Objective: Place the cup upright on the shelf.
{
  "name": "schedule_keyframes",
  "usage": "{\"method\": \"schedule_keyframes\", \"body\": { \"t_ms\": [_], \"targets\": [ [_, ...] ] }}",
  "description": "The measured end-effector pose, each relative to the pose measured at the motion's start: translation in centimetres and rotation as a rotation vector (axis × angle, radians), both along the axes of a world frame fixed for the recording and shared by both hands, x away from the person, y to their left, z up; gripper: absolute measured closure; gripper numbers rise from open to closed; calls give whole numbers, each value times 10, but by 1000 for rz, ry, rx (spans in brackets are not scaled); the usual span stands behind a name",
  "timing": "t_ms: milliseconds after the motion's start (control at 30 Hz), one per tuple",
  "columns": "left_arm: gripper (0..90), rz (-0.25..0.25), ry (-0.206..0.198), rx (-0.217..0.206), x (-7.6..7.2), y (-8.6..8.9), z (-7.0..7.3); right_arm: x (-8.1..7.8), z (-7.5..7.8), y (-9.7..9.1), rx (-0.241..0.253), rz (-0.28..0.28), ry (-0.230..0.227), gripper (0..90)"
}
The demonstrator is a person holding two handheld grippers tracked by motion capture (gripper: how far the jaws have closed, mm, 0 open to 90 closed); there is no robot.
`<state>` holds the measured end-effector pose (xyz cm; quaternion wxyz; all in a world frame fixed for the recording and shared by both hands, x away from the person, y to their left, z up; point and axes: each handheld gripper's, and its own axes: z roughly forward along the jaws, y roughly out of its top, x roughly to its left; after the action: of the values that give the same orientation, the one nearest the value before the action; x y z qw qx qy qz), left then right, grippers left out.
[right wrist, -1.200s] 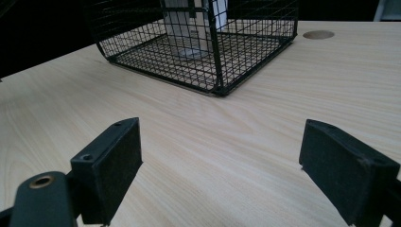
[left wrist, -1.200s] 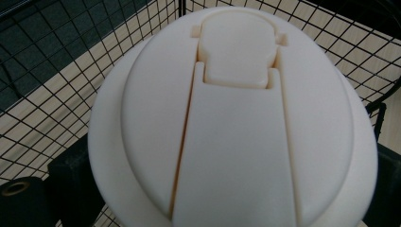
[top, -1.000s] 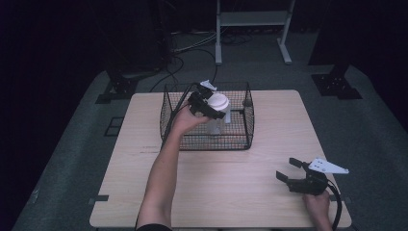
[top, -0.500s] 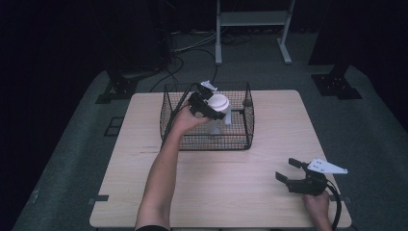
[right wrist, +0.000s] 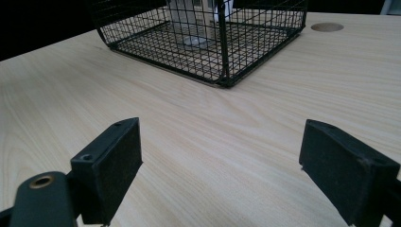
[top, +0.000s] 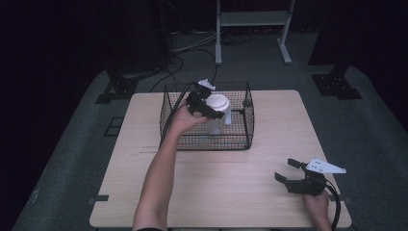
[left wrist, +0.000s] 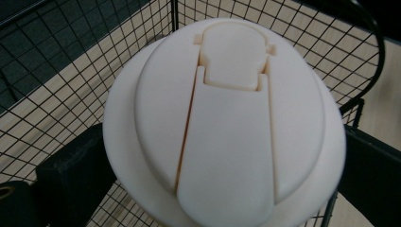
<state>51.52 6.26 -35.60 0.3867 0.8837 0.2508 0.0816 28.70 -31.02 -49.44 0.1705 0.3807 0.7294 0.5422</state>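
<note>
We see left gripper (top: 208,107) clamped on clear plastic cup with white flip lid (top: 217,103), inside black wire basket (top: 248,122); right gripper (top: 290,173) wide, near basket's front; suggest lowering upright, clear of mesh

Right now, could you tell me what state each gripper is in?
Left gripper: shut on the white lidded cup, inside the wire basket.
Right gripper: open, holding nothing, above the table.

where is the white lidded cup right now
In the high view the cup sits inside the black wire basket at the table's far middle, gripped at its lid by the left gripper.
</note>
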Motion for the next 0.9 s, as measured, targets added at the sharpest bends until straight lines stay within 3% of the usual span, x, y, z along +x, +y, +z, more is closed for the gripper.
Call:
{"method": "schedule_keyframes", "body": {
  "t_ms": [133, 433, 633, 900],
  "targets": [
    [7, 1, 12, -4, -1, 1, 2, 0, 0, 0, 0, 2, 2, 128],
    [6, 18, -20, -10, -4, 10, 7, 0, 0, 1, -4, 9, -3, 128],
    [0, 24, -14, -34, -7, 17, 10, 0, 0, 0, -5, 10, -3, 128],
    [0, 29, -24, -29, -15, 31, 14, 0, 0, 0, -5, 10, -1, 128]
  ]
}}
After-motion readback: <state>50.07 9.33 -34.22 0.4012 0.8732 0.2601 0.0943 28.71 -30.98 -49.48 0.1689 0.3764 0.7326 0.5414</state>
